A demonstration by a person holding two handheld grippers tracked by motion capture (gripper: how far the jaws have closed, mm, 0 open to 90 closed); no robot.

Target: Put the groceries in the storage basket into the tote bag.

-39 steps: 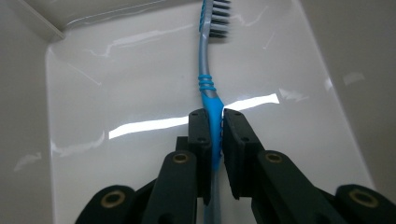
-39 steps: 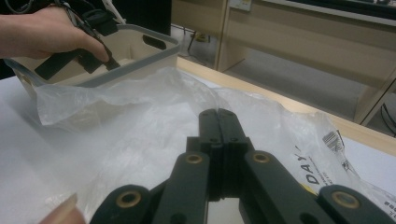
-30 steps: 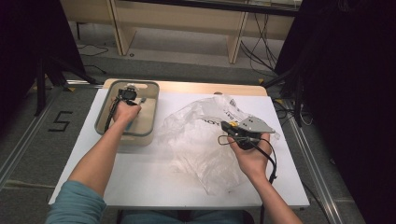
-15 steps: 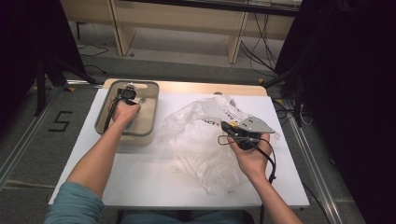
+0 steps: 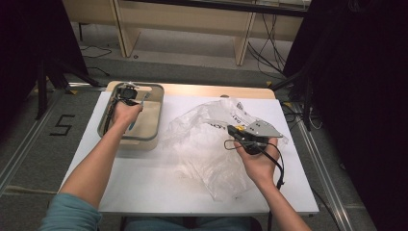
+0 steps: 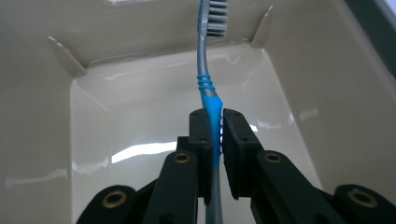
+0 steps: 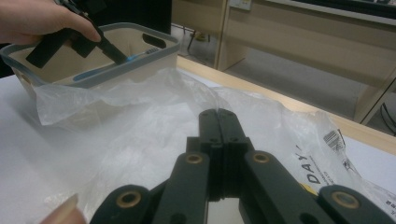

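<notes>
A blue and grey toothbrush (image 6: 206, 88) is clamped by its handle in my left gripper (image 6: 214, 130), bristle head pointing away, inside a beige bin (image 6: 327, 93). From above, the left gripper (image 5: 136, 109) sits in the bin (image 5: 156, 103) at the table's back left. In the right gripper view the toothbrush (image 7: 140, 54) lies just under the bin's rim. My right gripper (image 7: 217, 116) has its jaws pressed together at a raised fold of a clear plastic bag (image 7: 140, 140). The bag (image 5: 202, 144) spreads over the table's middle, with the right gripper (image 5: 232, 129) at its right side.
The white table (image 5: 144, 187) has a wooden strip along its far edge. Black printing (image 7: 322, 168) marks the bag near the right gripper. A cable (image 5: 276, 166) trails from the right gripper over the hand. Wooden furniture legs and cables stand on the floor behind.
</notes>
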